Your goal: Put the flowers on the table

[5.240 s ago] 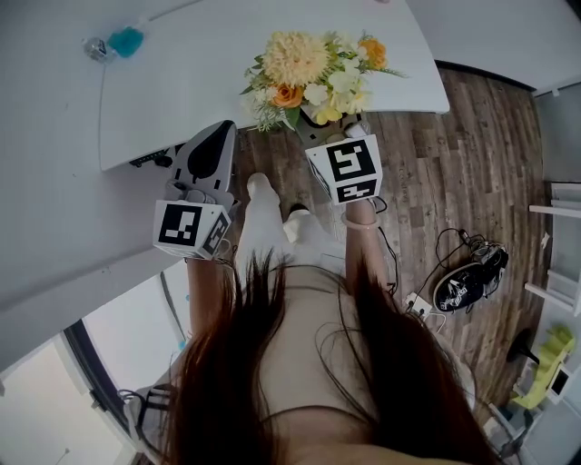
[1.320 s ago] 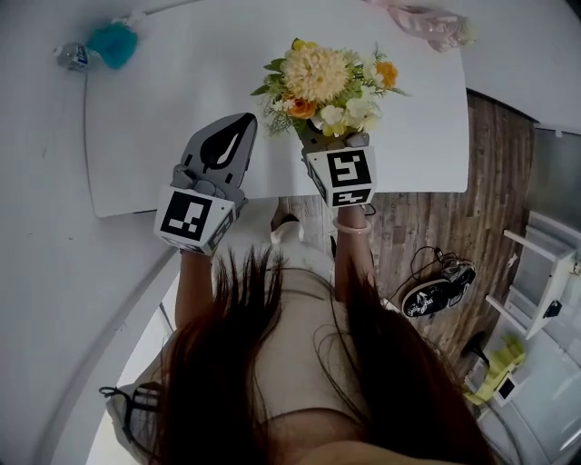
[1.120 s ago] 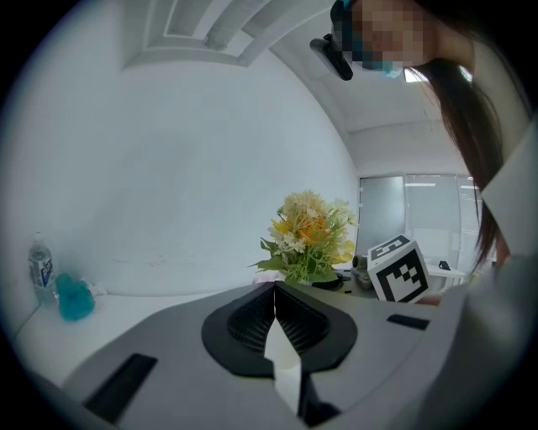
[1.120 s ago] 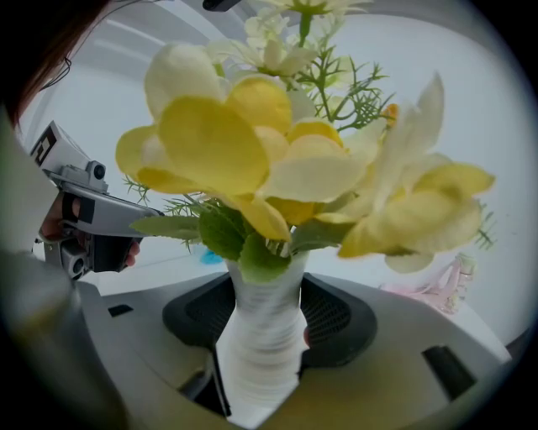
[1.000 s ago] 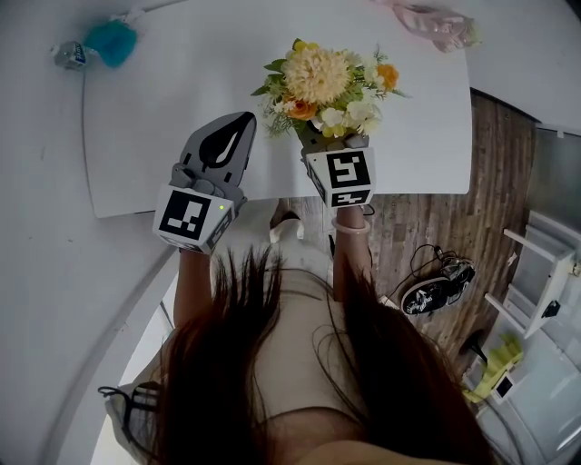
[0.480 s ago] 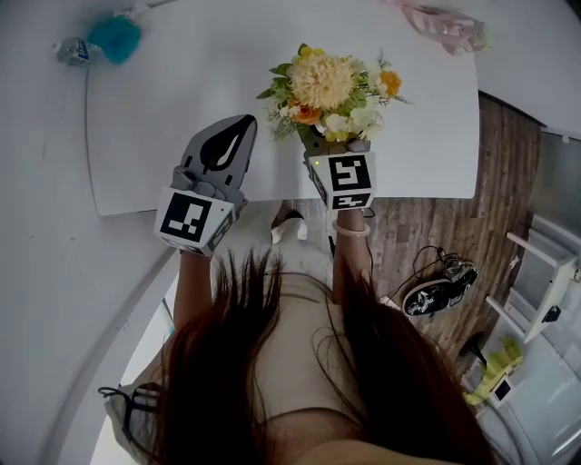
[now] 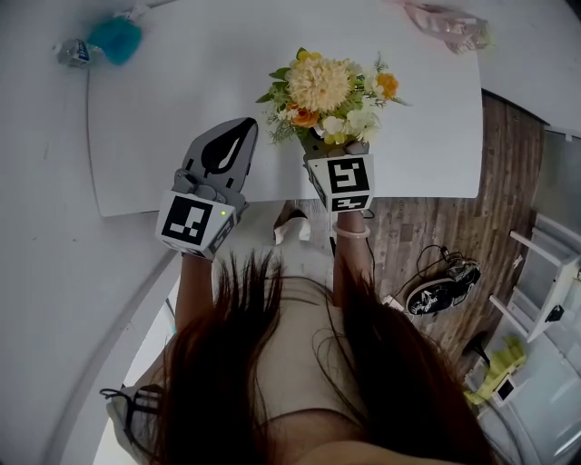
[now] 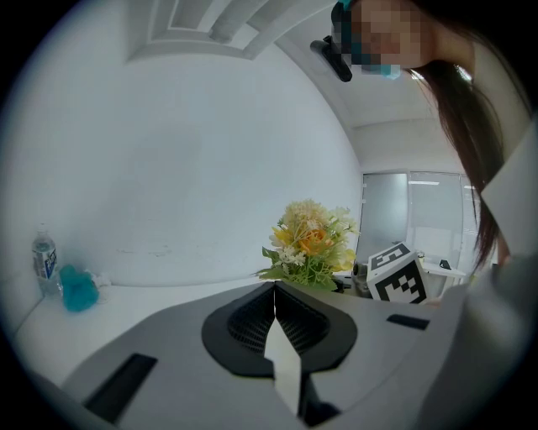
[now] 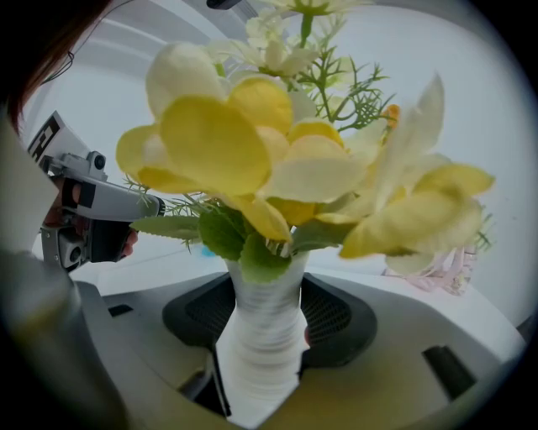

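Observation:
A bunch of yellow, orange and white flowers (image 7: 329, 95) stands in a ribbed white vase (image 9: 262, 336). My right gripper (image 7: 332, 145) is shut on the vase's neck and holds it upright over the near part of the white table (image 7: 163, 100); whether the base touches the table is hidden. In the right gripper view the yellow flowers (image 9: 277, 159) fill most of the frame. My left gripper (image 7: 227, 145) hovers beside it to the left, over the table's near edge, its jaws shut with nothing between them. The left gripper view shows the flowers (image 8: 308, 243) to its right.
A plastic bottle (image 7: 71, 53) and a teal fluffy thing (image 7: 114, 38) lie at the table's far left. Something pink and clear (image 7: 447, 24) sits at the far right corner. Dark shoes (image 7: 442, 286) and cables lie on the wooden floor at the right.
Over the last seconds the bunch went from the table's near edge to further over the tabletop. In the last second both grippers crept slightly forward.

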A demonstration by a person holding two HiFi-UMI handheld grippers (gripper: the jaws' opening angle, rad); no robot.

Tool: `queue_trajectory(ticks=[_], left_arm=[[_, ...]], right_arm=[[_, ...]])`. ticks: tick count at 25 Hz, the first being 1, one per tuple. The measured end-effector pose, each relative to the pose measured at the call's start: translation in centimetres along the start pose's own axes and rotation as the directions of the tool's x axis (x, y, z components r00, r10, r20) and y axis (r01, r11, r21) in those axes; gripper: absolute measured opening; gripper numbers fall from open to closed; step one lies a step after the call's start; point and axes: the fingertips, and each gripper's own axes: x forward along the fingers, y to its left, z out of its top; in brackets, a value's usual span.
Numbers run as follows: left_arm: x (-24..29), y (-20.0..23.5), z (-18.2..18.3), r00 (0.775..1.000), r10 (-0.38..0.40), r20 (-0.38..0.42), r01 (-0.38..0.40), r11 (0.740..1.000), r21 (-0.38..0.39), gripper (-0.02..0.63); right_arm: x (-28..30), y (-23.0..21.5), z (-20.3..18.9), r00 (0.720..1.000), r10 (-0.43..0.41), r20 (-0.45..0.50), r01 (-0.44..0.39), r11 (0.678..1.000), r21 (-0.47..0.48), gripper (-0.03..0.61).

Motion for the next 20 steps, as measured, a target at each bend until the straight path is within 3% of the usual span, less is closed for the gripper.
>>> queue_trajectory(ticks=[20], left_arm=[[0.39, -0.46, 0.03, 0.999, -0.041, -0.023, 0.042, 0.999, 0.004, 0.004]], right_arm=[[0.03, 0.15, -0.76, 1.0, -0.008, -0.008, 0.009, 0.999, 0.032, 0.256]])
